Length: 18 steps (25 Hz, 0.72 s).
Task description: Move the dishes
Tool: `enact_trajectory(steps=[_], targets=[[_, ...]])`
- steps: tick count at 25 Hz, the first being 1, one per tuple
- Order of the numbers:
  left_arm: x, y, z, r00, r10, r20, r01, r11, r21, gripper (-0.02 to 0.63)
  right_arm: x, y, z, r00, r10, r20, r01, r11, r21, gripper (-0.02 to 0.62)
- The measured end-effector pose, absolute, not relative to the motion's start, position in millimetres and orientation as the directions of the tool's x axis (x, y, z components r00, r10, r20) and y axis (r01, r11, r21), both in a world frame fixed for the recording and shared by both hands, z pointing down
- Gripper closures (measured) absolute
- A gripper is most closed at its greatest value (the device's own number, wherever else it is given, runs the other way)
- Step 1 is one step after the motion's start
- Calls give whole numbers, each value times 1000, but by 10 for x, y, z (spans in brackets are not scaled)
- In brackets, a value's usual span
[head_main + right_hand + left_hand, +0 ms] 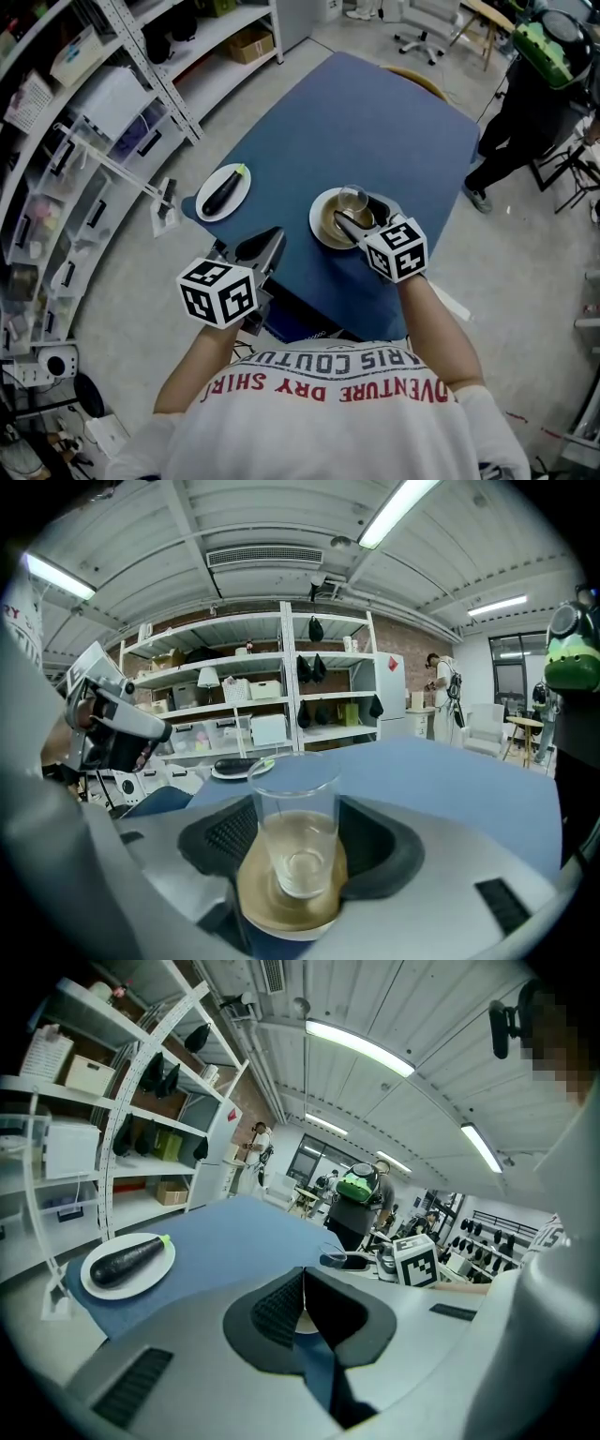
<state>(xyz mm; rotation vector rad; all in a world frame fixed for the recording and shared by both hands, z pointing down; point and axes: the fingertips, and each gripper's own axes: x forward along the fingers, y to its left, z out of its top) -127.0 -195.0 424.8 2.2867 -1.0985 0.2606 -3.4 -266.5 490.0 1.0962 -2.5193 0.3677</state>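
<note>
Right gripper (298,810): jaws apart, one pad on each side of the glass (294,832). The glass is upright, dead centre between them, lower middle of the right gripper view. The gaps at the pads are tiny and I can't tell if either one touches. The glass stands on the tan plate (255,904), which sits low between my jaws.

Head view: glass (353,199) and tan plate (324,225) are centre frame on the blue table (375,122), with my right gripper (361,217) over the plate.

Left gripper (302,1275): tips together, nothing in them. In the head view it (267,248) hangs at the table's near edge, lower left of the tan plate.

White plate (208,202) with eggplant (225,190) is left of centre, well apart from both grippers. In the left gripper view it's at mid-left: plate (142,1275), eggplant (127,1258).
</note>
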Motion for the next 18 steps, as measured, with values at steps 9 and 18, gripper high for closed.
enact_trajectory(steps=[9,18], targets=[[-1255,-2004,4203,650,-643,404,-757,-504,417,578,-104,-2621,4659,-654,-644,397,-728,678,-100,318],[-1206,-2023,4164,672,-630,389,-737,-521,429,578,43,-2687,4190,-635,-695,338,-749,661,-46,318]])
